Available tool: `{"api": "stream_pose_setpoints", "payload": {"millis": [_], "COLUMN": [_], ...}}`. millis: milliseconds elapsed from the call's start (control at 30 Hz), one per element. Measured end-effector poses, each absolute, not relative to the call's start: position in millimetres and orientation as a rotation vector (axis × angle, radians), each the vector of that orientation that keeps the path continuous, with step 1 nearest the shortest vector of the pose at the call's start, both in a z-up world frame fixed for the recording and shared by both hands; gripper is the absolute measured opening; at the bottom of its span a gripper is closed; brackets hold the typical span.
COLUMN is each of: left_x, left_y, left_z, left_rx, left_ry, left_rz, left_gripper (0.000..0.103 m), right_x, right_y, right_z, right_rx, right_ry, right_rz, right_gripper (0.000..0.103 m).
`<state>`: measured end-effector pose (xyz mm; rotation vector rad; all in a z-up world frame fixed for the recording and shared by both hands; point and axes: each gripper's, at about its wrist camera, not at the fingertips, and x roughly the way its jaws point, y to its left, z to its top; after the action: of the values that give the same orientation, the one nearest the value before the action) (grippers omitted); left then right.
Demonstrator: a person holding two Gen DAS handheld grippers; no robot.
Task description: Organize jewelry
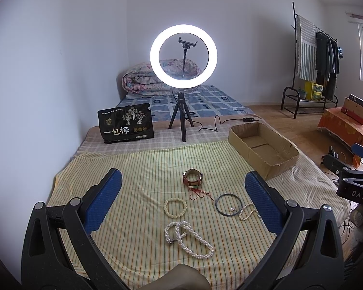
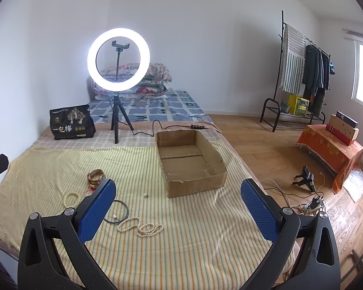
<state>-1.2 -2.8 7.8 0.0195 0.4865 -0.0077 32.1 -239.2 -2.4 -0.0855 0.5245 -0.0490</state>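
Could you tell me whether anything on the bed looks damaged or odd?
The cardboard box has ragged, torn rims and no lid. A tiny loose earring lies alone on the striped cloth, apart from the other jewelry.

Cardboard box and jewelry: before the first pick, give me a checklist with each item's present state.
1. Left hand-held gripper open, nothing held: ok.
2. Right hand-held gripper open, nothing held: ok.
3. Cardboard box open-topped, looks empty: ok.
4. Jewelry in the box: not ok; watch, cream bead bracelet, dark bangle, thick pearl necklace and thin pearl strand all lie on the striped cloth.
5. Pieces lying apart: not ok; the thin strand crosses the bangle's rim.
6. Small earring graspable: cannot tell.
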Motion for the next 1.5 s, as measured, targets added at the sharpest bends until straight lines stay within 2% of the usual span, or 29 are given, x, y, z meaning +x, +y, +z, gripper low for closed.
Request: {"api": "stream_pose_setpoints", "payload": {"millis": [1500], "left_x": [-1], "left_y": [6], "left_z": [8], "left_rx": [0.013], "left_ry": [0.495], "left_rz": [0.010], "left_gripper": [0.103], "right_x": [36], "right_y": [-240], "right_z": [-10], "right_rx": [-0.100], "right_ry": [0.559], "right_rz": [-0.056], "right_gripper": [0.102]}}
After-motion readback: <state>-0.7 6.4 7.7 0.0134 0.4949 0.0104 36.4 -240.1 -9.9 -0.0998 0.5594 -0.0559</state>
